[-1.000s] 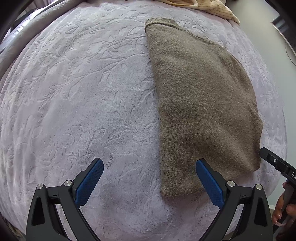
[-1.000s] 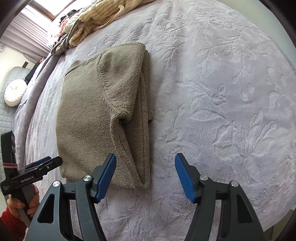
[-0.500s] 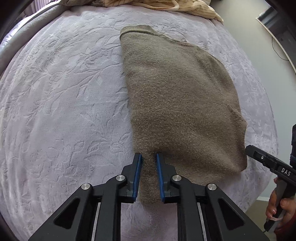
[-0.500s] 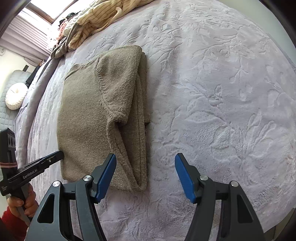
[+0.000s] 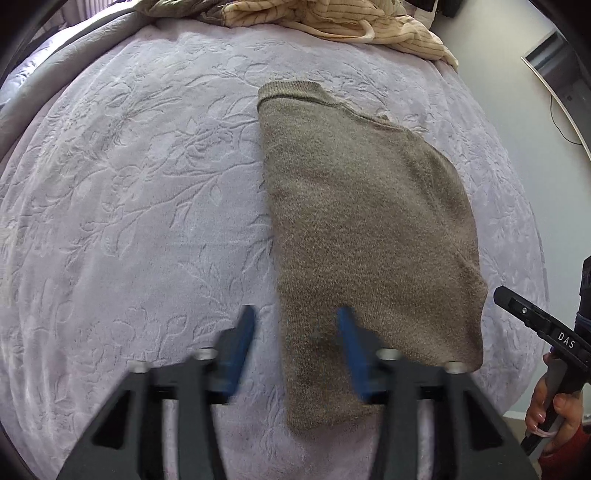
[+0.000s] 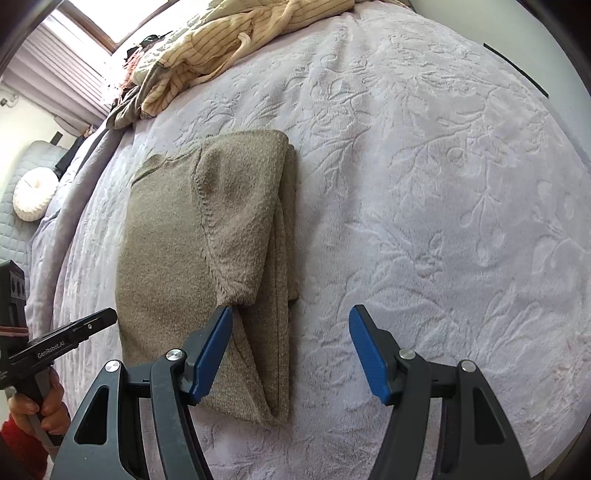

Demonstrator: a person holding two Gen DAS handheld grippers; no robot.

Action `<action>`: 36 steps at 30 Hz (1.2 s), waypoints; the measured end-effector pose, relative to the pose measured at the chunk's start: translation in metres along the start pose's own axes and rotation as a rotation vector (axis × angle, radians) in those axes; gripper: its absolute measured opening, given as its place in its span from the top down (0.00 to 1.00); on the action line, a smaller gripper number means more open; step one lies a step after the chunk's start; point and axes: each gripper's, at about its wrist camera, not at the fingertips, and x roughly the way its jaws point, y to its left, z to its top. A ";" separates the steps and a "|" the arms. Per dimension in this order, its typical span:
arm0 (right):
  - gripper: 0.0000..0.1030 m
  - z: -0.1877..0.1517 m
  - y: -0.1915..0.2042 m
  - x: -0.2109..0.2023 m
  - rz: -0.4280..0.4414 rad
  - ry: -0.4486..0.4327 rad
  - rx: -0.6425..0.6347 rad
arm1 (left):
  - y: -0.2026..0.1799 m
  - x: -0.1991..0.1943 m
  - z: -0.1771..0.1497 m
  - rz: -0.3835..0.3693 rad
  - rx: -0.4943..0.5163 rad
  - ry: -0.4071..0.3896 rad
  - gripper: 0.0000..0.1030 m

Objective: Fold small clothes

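An olive-brown knit sweater (image 5: 369, 229) lies folded into a long strip on the lilac embossed bedspread (image 5: 129, 206). It also shows in the right wrist view (image 6: 207, 258), with a sleeve folded over its right edge. My left gripper (image 5: 295, 339) is open and blurred with motion, straddling the sweater's near left edge, holding nothing. My right gripper (image 6: 290, 350) is open and empty over the sweater's near right corner. Each gripper shows at the edge of the other's view, the right one (image 5: 535, 325) and the left one (image 6: 62, 339).
A pile of cream striped clothes (image 5: 340, 22) lies at the far end of the bed, also in the right wrist view (image 6: 221, 44). A round white cushion (image 6: 31, 197) sits off the bed to the left. A wall (image 5: 509, 48) stands on the right.
My left gripper closed half a second ago near the sweater's near edge, and has now opened again and moved slightly left. The right gripper stayed open and pulled back a little.
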 end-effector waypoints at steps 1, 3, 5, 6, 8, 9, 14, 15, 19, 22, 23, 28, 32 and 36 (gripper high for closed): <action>0.33 0.004 0.000 0.001 0.011 -0.002 0.000 | 0.002 -0.004 0.001 0.009 -0.010 -0.032 0.16; 0.33 0.012 0.000 0.003 0.036 -0.004 0.006 | 0.000 -0.007 0.006 0.005 0.009 -0.053 0.16; 0.33 0.018 0.000 0.006 0.045 -0.008 0.009 | 0.001 -0.005 0.010 0.028 0.005 -0.052 0.16; 0.33 0.021 0.000 0.008 0.048 -0.011 0.008 | 0.003 -0.002 0.013 0.034 -0.003 -0.045 0.16; 0.33 0.027 0.001 0.011 0.054 -0.017 0.008 | 0.004 0.005 0.015 0.043 -0.012 -0.031 0.16; 0.33 0.030 0.002 0.012 0.061 -0.017 0.007 | 0.004 0.008 0.017 0.048 -0.012 -0.028 0.16; 0.33 0.042 0.002 0.026 0.108 0.012 0.004 | 0.009 0.024 0.028 0.045 -0.028 -0.003 0.16; 0.33 0.045 0.000 0.030 0.122 0.019 0.010 | 0.010 0.027 0.031 0.024 -0.036 0.006 0.16; 0.33 0.054 -0.008 0.043 0.177 0.042 0.038 | 0.012 0.030 0.042 -0.019 -0.062 0.014 0.16; 0.33 0.060 -0.017 0.055 0.241 0.072 0.073 | 0.011 0.035 0.048 -0.052 -0.056 0.023 0.16; 0.33 0.062 -0.020 0.059 0.262 0.081 0.086 | 0.010 0.037 0.049 -0.058 -0.054 0.027 0.16; 0.33 0.067 -0.033 0.078 0.396 0.142 0.135 | 0.004 0.048 0.056 -0.087 -0.036 0.040 0.16; 0.31 0.070 -0.039 0.093 0.442 0.183 0.157 | 0.003 0.057 0.062 -0.131 -0.044 0.052 0.16; 0.31 0.076 -0.035 0.101 0.477 0.201 0.143 | -0.002 0.065 0.067 -0.133 -0.023 0.056 0.12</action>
